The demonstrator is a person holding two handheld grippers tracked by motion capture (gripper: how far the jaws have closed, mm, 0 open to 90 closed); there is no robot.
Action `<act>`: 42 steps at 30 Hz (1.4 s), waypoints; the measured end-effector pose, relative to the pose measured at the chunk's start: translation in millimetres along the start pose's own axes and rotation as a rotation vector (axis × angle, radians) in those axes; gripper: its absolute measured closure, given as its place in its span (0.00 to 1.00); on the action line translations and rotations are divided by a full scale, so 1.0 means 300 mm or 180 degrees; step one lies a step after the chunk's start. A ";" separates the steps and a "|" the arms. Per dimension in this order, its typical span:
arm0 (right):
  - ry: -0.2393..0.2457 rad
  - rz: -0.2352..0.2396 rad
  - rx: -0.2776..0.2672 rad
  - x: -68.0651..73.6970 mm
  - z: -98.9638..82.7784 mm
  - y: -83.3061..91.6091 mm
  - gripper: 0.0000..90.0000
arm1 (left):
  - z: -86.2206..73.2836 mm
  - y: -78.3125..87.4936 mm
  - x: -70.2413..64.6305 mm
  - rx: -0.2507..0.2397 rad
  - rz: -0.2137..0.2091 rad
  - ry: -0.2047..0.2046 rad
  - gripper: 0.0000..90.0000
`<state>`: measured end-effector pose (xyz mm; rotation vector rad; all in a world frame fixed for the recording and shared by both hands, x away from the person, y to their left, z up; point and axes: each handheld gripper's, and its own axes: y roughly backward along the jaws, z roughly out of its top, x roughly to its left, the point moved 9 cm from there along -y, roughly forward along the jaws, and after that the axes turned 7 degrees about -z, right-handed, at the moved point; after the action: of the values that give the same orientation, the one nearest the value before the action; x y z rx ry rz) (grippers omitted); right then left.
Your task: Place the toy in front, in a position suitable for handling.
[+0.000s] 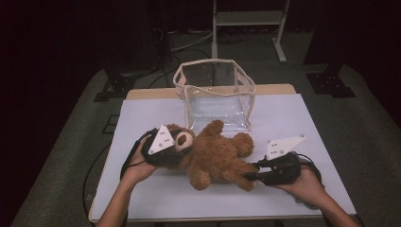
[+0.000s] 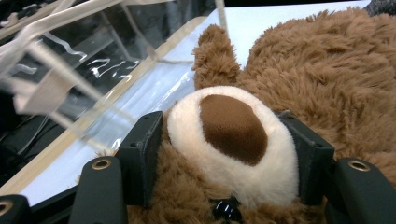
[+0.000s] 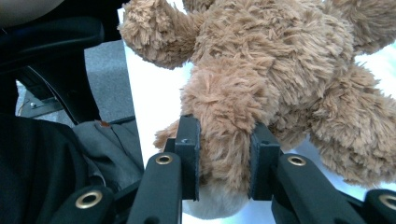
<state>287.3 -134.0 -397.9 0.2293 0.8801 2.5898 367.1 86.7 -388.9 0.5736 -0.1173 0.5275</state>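
Two forearms enter from the near edge, each hand holding a gripper at either end of a brown plush teddy bear point(image 1: 215, 156) with shaggy fur, a cream muzzle and a dark brown nose, lying on the white surface point(image 1: 293, 123) just in front of a clear plastic bag point(image 1: 215, 92). Its long axis runs left to right, head to the left, legs to the right. Left gripper point(image 1: 166, 147) has its fingers closed on the muzzle; right gripper point(image 1: 253, 171), held level and pointing left, has its fingers clamped on one leg.
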 end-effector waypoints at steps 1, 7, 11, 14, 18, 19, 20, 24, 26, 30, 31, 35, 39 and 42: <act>0.0000 0.0000 0.0000 0.000 0.000 0.000 0.78 | 0.000 0.000 0.000 0.0000 0.0000 0.0000 0.42; -0.0082 -0.0155 0.0061 -0.050 -0.080 0.084 0.78 | 0.047 -0.095 -0.051 -0.0073 -0.0104 0.0021 0.42; -0.0103 -0.0227 0.0093 -0.068 -0.105 0.112 0.78 | 0.062 -0.126 -0.071 -0.0111 -0.0111 0.0026 0.42; -0.0169 -0.0290 0.0119 -0.087 -0.142 0.138 0.78 | 0.065 -0.160 -0.095 -0.0129 -0.0153 0.0029 0.42; -0.0207 -0.0299 0.0140 -0.093 -0.177 0.137 0.78 | 0.052 -0.175 -0.113 -0.0083 -0.0153 0.0008 0.42; -0.0207 -0.0299 0.0140 -0.093 -0.177 0.137 0.78 | 0.052 -0.175 -0.113 -0.0083 -0.0153 0.0008 0.42; -0.0236 -0.0281 0.0150 -0.093 -0.196 0.128 0.78 | 0.039 -0.179 -0.124 -0.0059 -0.0164 0.0016 0.41; -0.0313 -0.0262 0.0107 -0.095 -0.227 0.112 0.78 | 0.014 -0.178 -0.140 -0.0001 -0.0193 0.0036 0.41; -0.0349 -0.0241 0.0091 -0.090 -0.242 0.105 0.77 | 0.001 -0.175 -0.151 0.0034 -0.0242 0.0042 0.41; -0.0404 -0.0192 0.0070 -0.072 -0.271 0.088 0.76 | -0.030 -0.168 -0.170 0.0080 -0.0320 0.0077 0.40; -0.0413 -0.0183 0.0054 -0.069 -0.275 0.084 0.75 | -0.030 -0.168 -0.170 0.0080 -0.0320 0.0077 0.40; -0.0406 -0.0170 0.0036 -0.058 -0.287 0.070 0.73 | -0.049 -0.154 -0.184 0.0097 -0.0357 0.0101 0.39; -0.0437 -0.0126 0.0018 -0.044 -0.299 0.067 0.67 | -0.052 -0.147 -0.193 0.0122 -0.0388 0.0073 0.37; -0.0462 -0.0082 -0.0071 -0.036 -0.301 0.083 0.58 | -0.053 -0.146 -0.191 0.0129 -0.0415 0.0065 0.35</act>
<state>264.4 -206.1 -454.2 0.3915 0.7968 2.5213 339.4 38.7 -437.8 0.6110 -0.0494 0.4096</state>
